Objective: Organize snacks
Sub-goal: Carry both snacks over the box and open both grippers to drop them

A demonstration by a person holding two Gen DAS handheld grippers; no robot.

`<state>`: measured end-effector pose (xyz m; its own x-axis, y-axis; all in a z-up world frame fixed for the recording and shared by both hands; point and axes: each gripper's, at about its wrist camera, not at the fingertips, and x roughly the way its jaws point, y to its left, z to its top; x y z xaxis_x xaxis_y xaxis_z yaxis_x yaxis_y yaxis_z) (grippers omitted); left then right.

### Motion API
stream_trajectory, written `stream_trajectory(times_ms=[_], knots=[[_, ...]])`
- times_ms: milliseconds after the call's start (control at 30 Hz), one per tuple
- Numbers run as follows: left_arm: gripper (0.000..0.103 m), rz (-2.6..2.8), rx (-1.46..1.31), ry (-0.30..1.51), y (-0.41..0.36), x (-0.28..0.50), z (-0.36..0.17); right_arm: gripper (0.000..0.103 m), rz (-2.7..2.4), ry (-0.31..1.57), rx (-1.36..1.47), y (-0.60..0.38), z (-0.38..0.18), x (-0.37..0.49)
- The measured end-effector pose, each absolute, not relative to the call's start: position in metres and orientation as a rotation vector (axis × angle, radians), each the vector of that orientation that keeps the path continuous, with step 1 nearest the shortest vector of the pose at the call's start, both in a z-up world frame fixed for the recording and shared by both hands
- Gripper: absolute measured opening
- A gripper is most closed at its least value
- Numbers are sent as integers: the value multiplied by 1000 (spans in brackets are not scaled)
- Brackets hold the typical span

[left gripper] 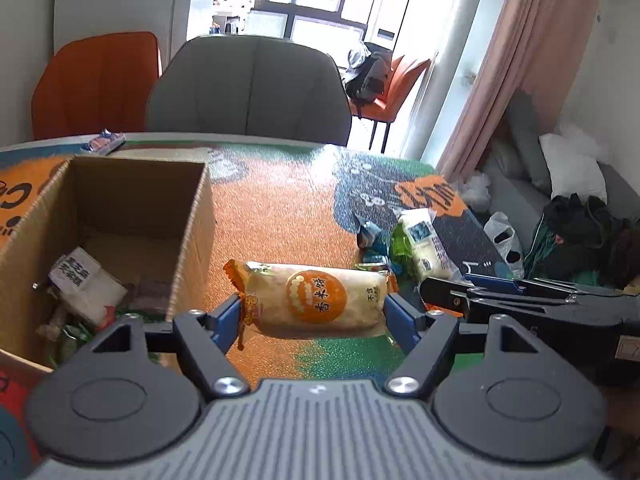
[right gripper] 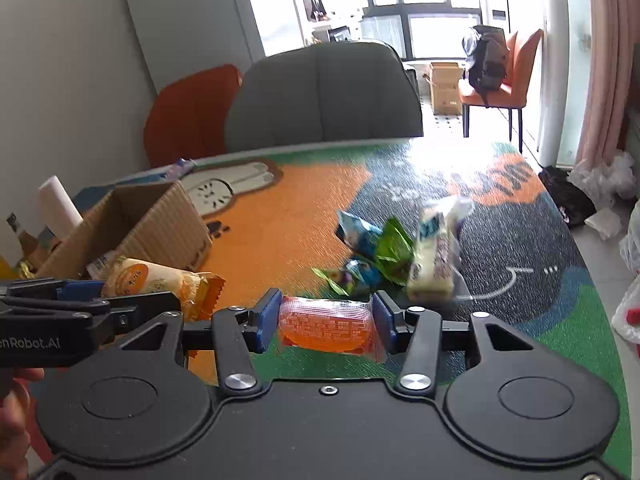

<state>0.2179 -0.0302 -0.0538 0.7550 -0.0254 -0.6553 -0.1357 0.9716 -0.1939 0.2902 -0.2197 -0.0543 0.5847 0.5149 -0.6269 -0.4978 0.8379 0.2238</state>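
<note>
My left gripper is shut on a long rice-cracker packet with an orange round label, held above the table just right of the open cardboard box. The box holds several snack packets. My right gripper is shut on an orange jelly packet, held above the table. In the right wrist view the left gripper with its packet is at the left, beside the box. Loose snacks lie on the table: a white bar packet, green and blue packets.
The table has a colourful orange, green and dark mat. A grey chair and an orange chair stand behind it. A small packet lies at the far table edge. A white roll and a bottle stand left of the box.
</note>
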Motion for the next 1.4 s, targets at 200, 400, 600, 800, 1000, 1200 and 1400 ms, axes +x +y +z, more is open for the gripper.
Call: stream_trajectory(times_ms=[200, 400, 600, 800, 1000, 1200, 1400], knots=[[74, 85, -248, 665, -12, 203, -34, 47, 628, 698, 36, -203, -33, 284], [74, 121, -258, 646, 10, 192, -26, 47, 661, 670, 30, -181, -22, 276], [74, 164, -276, 648, 36, 184, -27, 47, 683, 664, 15, -158, -19, 271], [74, 215, -307, 656, 67, 178, -34, 47, 701, 660, -3, -136, -15, 267], [74, 248, -337, 663, 94, 174, -37, 47, 721, 654, -21, -114, -10, 263], [78, 248, -383, 675, 114, 171, -41, 47, 744, 655, -37, -91, -7, 263], [82, 279, -417, 657, 130, 163, -40, 47, 777, 646, -42, -70, -4, 261]])
